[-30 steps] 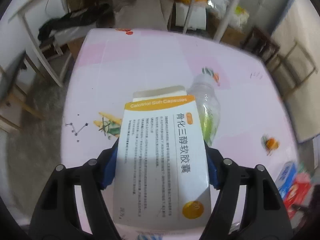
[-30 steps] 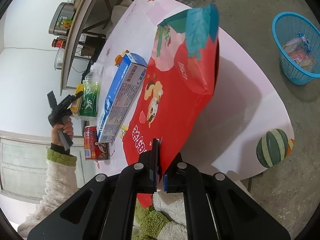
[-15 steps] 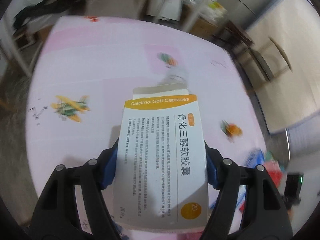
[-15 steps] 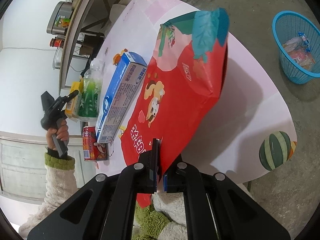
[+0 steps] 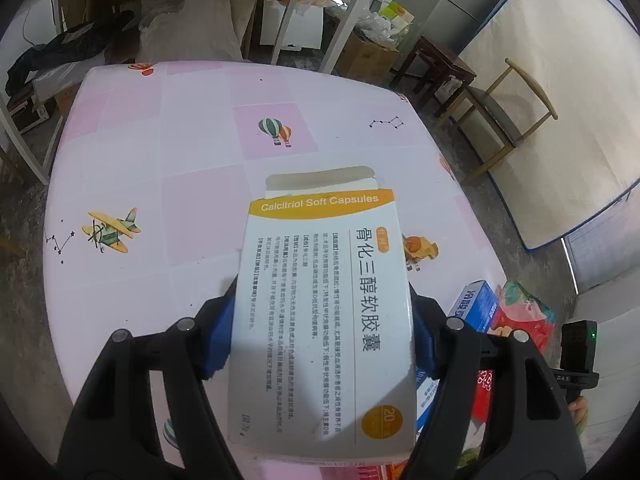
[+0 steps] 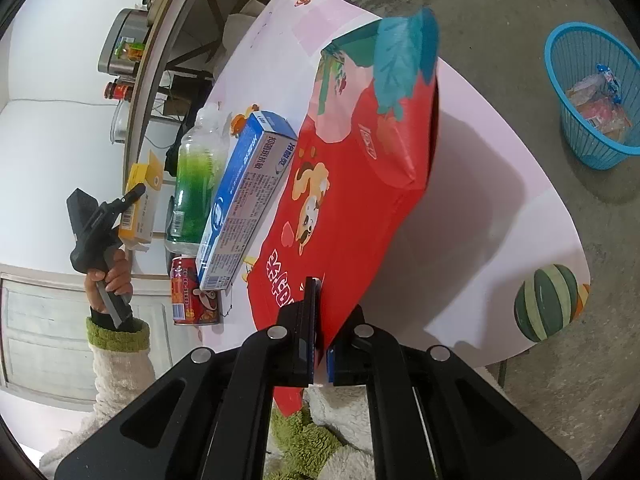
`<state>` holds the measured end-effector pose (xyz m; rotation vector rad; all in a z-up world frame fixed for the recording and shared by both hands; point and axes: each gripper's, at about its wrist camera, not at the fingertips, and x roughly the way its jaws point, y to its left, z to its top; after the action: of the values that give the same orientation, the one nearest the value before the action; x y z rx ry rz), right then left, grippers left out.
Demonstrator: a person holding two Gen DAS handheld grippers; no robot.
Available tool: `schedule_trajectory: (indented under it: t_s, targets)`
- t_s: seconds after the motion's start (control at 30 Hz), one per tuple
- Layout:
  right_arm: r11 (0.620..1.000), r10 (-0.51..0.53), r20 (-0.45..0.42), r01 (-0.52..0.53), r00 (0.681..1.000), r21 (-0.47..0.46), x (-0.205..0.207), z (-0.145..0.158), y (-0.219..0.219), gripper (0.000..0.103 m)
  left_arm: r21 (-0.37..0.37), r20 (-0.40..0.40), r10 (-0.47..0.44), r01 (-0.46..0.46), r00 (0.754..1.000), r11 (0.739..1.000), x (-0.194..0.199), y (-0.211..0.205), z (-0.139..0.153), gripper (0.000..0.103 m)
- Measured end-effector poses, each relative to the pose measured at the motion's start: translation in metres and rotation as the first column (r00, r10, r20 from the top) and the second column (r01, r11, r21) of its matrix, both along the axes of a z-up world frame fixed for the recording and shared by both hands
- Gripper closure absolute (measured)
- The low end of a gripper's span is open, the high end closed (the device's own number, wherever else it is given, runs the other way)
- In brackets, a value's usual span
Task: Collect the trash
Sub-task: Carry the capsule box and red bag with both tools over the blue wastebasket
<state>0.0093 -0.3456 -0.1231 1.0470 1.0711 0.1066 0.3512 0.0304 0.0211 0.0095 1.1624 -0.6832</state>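
Where the left wrist view looked down, the left gripper [image 5: 322,332] clamped a capsule box [image 5: 324,320] above the pink table [image 5: 168,152]. In the right wrist view, the right gripper [image 6: 320,344] pinched a red bag [image 6: 352,200], raised over the table.

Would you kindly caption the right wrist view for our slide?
Right gripper pinching a red snack bag above the table, blue trash basket beyond.

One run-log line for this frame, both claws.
left claw: shut on capsule box, lifted | right claw: shut on red snack bag | blue basket: on floor, holds wrappers
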Motion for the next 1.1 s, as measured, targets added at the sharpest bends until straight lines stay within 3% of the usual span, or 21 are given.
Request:
schedule_trajectory:
  t_s: [0.27,0.5,0.7,0.83,1.0,1.1]
  targets:
    - [1.000,-0.018,0.031,0.017,0.999,0.008,-0.003,0.003,-0.006,0.099,0.023,0.013,0.006,-0.007,1.000,1.000,-0.002,-0.005,0.001,0.036]
    - [0.999,-0.042,0.086,0.040,0.995,0.024,-0.012,0.008,-0.019,0.099,0.009,0.071,-0.039,0.038,0.997,0.999,-0.028,-0.026,0.031,0.036]
    - [0.997,-0.081,0.145,0.078,0.986,0.020,-0.032,0.019,-0.043,0.100,-0.024,0.112,-0.168,0.172,0.979,0.985,-0.074,-0.087,0.061,0.036]
    - [0.990,-0.141,0.192,0.142,0.971,0.010,-0.054,0.028,-0.069,0.100,-0.064,0.096,-0.269,0.276,0.958,0.959,-0.102,-0.148,0.069,0.036]
    - [0.961,-0.270,0.212,0.276,0.939,0.001,-0.092,0.031,-0.113,0.100,-0.077,0.075,-0.397,0.402,0.915,0.912,-0.139,-0.240,0.055,0.036]
    - [0.916,-0.388,0.211,0.401,0.897,-0.022,-0.123,0.032,-0.155,0.100,-0.089,0.012,-0.454,0.454,0.891,0.887,-0.155,-0.299,0.034,0.036]
